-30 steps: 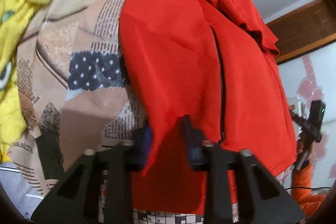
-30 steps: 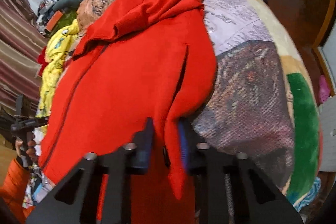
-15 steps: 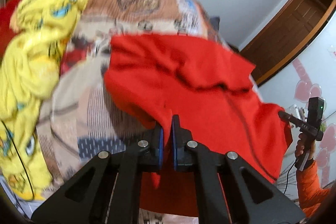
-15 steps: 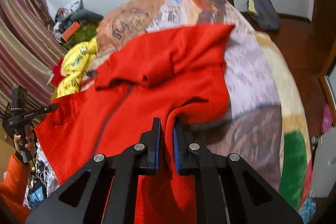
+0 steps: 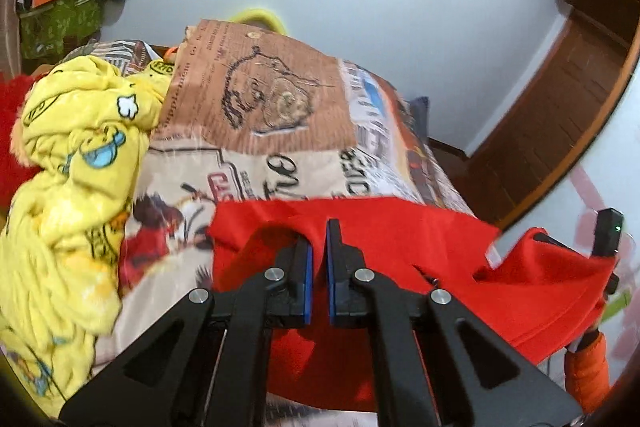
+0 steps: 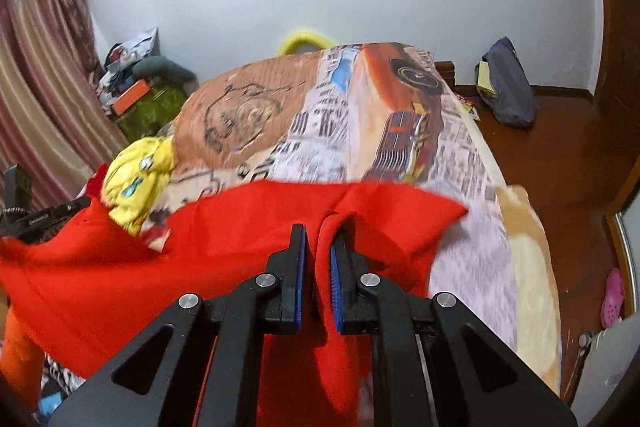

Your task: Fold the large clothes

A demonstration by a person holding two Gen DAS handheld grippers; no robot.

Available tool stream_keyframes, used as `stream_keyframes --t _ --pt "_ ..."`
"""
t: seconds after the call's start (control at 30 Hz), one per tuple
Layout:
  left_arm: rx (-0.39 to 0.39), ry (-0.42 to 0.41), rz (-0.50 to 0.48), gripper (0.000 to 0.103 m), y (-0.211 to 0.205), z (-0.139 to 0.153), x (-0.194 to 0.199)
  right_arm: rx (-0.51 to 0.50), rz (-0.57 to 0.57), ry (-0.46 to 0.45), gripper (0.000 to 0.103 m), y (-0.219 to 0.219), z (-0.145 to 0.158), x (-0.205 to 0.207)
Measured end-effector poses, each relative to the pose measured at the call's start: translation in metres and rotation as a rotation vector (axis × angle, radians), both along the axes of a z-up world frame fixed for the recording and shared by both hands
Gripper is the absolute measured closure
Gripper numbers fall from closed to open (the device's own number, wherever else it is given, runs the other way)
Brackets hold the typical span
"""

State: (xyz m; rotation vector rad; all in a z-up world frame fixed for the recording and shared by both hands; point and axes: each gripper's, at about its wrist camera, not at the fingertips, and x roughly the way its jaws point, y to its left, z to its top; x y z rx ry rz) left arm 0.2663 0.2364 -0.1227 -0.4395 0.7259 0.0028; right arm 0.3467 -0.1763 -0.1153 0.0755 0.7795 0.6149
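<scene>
A large red zip jacket (image 5: 400, 239) hangs stretched between my two grippers, lifted over the near end of the bed. My left gripper (image 5: 318, 247) is shut on a fold of its red cloth. My right gripper (image 6: 318, 251) is shut on another fold of the same jacket (image 6: 224, 239). In the left wrist view the right gripper (image 5: 606, 231) shows at the far right, holding the jacket's other side. In the right wrist view the left gripper (image 6: 24, 215) shows at the far left edge.
The bed carries a printed blanket (image 5: 256, 99) with newspaper and car pictures. A yellow cartoon-print garment (image 5: 76, 163) lies bunched on the bed's left side. A dark bag (image 6: 506, 83) sits on the wooden floor. Cluttered boxes (image 6: 140, 95) stand by the curtain.
Both grippers closed on the jacket and lifted it up and toward me. The jacket, first spread flat on the bed, now hangs between them, and more of the blanket shows.
</scene>
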Motion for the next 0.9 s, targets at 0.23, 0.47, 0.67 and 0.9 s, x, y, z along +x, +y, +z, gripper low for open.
stream_keyframes --t 0.23,0.47,0.67,0.9 --pt "0.034 0.097 0.093 0.099 0.022 -0.043 0.078 -0.038 -0.072 0.056 0.094 0.015 -0.028 0.073" --pt "-0.006 0.248 0.120 0.099 0.039 -0.107 0.122 -0.013 -0.119 0.185 0.094 0.009 -0.063 0.122" --pt "0.020 0.303 0.110 0.098 0.038 -0.130 0.127 -0.004 -0.172 0.166 0.088 -0.006 -0.054 0.124" --pt "0.031 0.268 0.108 0.088 0.039 -0.090 0.114 -0.033 -0.250 0.084 0.088 -0.047 -0.012 0.109"
